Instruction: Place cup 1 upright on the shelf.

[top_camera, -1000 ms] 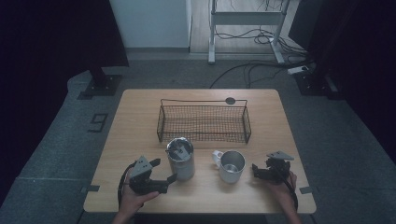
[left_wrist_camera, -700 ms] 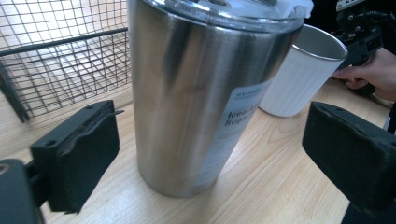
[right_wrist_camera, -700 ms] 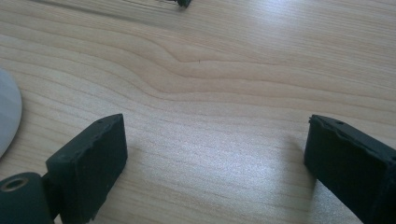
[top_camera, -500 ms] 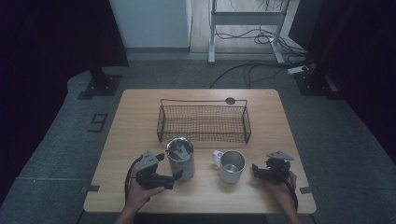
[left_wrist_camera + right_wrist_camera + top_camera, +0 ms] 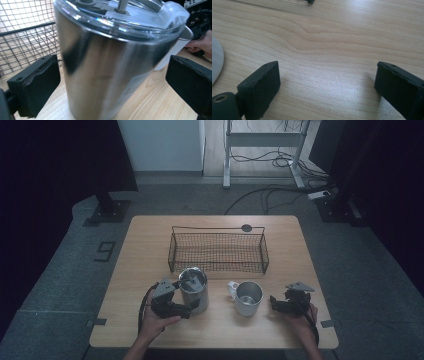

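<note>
A steel tumbler (image 5: 193, 289) with a clear lid stands upright on the wooden table (image 5: 150, 250), just in front of the wire basket. My left gripper (image 5: 191, 308) is level at its base. In the left gripper view the tumbler (image 5: 107, 65) stands between the two black pads (image 5: 35, 85) with a gap on each side. The left gripper (image 5: 112, 82) has just been opening its jaws and is open. A white mug (image 5: 247, 297) stands to the tumbler's right. My right gripper (image 5: 274, 303) rests open right of the mug; in its own view the right gripper (image 5: 327, 87) has only bare wood between its jaws.
A black wire basket (image 5: 217, 252) sits mid-table behind the tumbler and mug. A small dark disc (image 5: 246, 227) lies at the back edge behind it. The mug's white side (image 5: 215, 60) shows at the left of the right gripper view.
My left hand has slid right toward the tumbler, so its jaws now flank the tumbler's base. The right hand and mug have stayed put.
</note>
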`<move>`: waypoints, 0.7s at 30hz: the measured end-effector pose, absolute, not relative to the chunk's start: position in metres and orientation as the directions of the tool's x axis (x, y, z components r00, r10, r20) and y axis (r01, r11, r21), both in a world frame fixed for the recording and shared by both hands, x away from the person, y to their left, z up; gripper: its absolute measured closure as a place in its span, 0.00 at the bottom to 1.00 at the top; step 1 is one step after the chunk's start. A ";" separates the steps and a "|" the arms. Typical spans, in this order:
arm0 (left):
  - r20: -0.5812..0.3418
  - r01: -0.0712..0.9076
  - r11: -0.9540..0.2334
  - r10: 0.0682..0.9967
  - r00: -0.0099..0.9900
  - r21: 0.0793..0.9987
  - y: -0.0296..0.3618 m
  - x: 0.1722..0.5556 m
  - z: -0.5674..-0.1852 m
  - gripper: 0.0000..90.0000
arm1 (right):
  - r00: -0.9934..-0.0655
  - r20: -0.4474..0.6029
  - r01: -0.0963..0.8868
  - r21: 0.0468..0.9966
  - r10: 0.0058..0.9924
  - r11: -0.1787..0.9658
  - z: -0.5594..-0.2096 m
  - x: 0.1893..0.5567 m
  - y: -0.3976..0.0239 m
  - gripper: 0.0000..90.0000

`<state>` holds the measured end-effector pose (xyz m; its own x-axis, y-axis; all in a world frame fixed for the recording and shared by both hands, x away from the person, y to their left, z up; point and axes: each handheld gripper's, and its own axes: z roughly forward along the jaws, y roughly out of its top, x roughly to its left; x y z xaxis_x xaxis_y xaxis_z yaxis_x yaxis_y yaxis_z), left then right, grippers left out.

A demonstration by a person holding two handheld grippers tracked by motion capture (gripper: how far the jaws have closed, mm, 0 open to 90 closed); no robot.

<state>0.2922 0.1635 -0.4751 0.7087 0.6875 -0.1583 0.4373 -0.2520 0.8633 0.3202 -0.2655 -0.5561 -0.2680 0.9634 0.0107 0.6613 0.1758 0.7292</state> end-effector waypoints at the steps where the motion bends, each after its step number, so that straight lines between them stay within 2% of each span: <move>1: -0.158 0.437 -0.252 0.687 0.709 0.863 0.163 0.292 -0.475 0.00 | -0.268 0.011 0.661 0.729 0.963 0.176 -0.556 0.320 -0.266 0.07; 21: -0.143 0.397 -0.220 0.695 0.704 0.891 0.152 0.306 -0.485 0.01 | -0.264 0.012 0.662 0.730 0.964 0.172 -0.556 0.319 -0.266 0.08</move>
<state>0.3058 0.1518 -0.4848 0.7045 0.6953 -0.1425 0.3974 -0.2200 0.8909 0.3194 -0.2661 -0.5559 -0.2641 0.9644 0.0124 0.6619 0.1719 0.7296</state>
